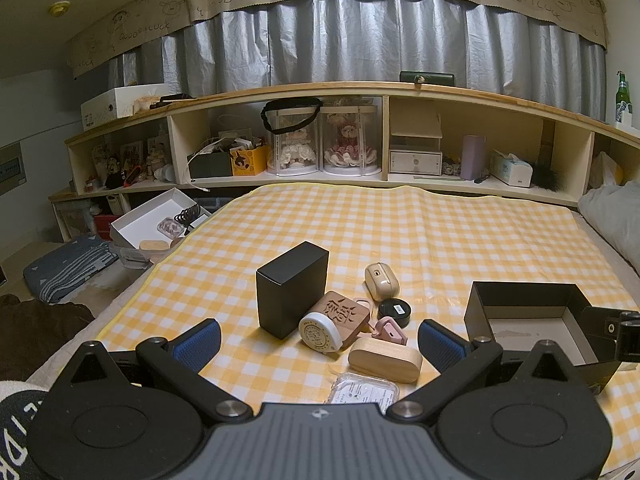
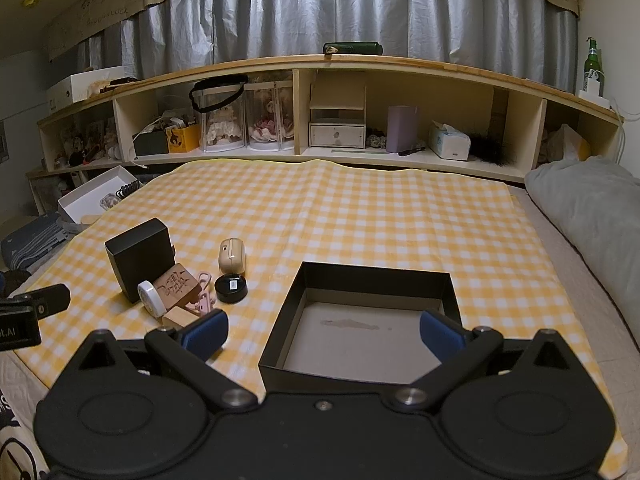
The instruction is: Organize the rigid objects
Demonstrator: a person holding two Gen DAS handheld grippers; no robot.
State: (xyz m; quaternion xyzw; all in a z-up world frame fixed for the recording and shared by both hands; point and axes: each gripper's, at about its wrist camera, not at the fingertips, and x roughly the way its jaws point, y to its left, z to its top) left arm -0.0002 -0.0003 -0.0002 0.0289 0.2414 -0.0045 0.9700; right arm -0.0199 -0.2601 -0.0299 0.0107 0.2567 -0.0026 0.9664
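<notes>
On the yellow checked cloth [image 1: 400, 224] lies a cluster: an upright black box [image 1: 290, 290], a white round tape measure [image 1: 318, 330], a carved wooden block [image 1: 344, 312], a light wooden oval case [image 1: 385, 360], a beige earbud case [image 1: 382, 281], a black round tin [image 1: 394, 312], a pink clip [image 1: 388, 330] and a clear plastic case [image 1: 362, 390]. My left gripper [image 1: 320, 342] is open and empty above the cluster. An open black tray [image 2: 360, 320] is empty; my right gripper [image 2: 324, 332] is open over its near edge.
A wooden shelf unit [image 2: 320, 120] with dolls, boxes and tissues runs along the back under grey curtains. A white open box [image 1: 156, 216] sits off the cloth's left edge. A grey pillow [image 2: 592, 208] lies at the right.
</notes>
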